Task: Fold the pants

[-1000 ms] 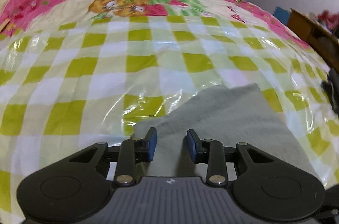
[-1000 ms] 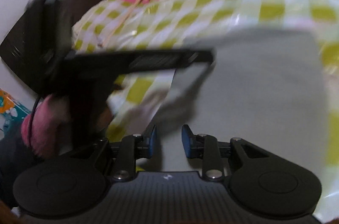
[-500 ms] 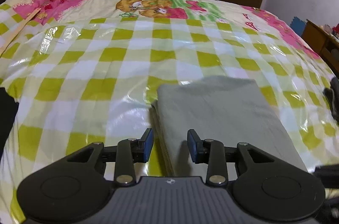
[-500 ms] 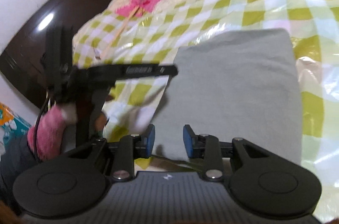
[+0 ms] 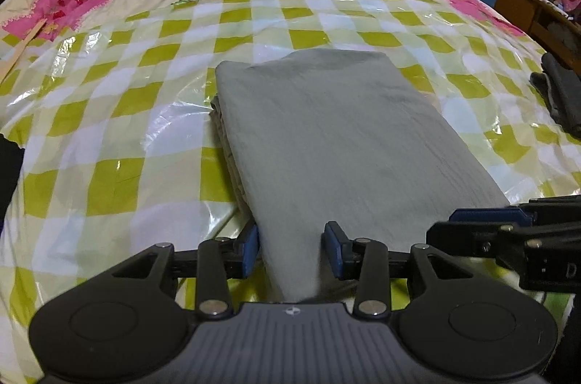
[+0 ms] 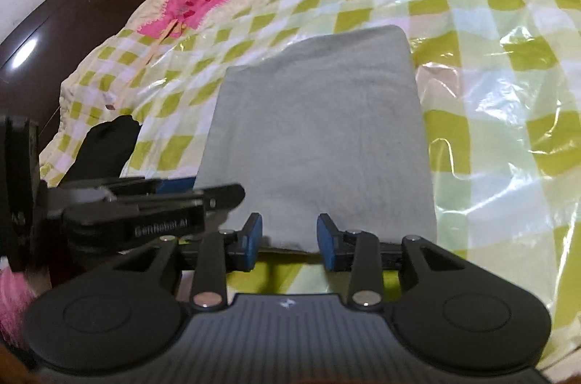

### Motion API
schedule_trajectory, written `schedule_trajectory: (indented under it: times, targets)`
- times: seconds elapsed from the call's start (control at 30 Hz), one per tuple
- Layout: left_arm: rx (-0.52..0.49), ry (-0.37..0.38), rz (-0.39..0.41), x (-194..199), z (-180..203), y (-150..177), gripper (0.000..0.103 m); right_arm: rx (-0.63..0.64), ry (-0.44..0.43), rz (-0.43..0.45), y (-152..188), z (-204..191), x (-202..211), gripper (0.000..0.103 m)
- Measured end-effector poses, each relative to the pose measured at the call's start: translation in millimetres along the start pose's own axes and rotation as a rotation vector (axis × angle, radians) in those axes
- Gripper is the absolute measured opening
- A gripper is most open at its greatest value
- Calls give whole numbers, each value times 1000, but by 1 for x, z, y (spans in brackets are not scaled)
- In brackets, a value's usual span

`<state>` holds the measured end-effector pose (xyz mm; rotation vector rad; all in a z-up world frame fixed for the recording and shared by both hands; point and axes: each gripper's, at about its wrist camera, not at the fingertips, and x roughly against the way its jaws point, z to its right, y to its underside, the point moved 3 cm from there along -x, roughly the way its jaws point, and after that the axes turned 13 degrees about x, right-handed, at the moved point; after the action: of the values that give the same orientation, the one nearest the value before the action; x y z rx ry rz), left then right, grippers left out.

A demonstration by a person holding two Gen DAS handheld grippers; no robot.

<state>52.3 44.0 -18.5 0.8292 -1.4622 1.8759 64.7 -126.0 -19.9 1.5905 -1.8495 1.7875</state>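
Checked bedspread [image 5: 109, 137] bears folded pants [image 5: 326, 137] just beyond left hand-held gripper [image 5: 291, 250].

Left tongs [image 5: 291, 250] are pitched downward, jaws opening, blue pads [image 5: 250, 249] parted with cloth lying between, not pinched. Right tongs [image 6: 289, 241] are likewise pitched down, jaws opening, pads [image 6: 327, 241] apart. The two tongs are held side by side, close together.

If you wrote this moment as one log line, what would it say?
pants: folded, flat on bed | left gripper: opening, near edge between pads | right gripper: opening, at near edge
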Motion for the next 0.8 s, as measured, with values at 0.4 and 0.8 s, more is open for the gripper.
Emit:
schedule_trajectory:
  times: [0.4, 0.8]
  targets:
    - [-3, -4, 39, 14, 2, 8, 61, -24, 41, 34, 12, -3, 14, 40]
    - [-4, -104, 99, 24, -1, 17, 103, -47, 51, 49, 19, 1, 19, 40]
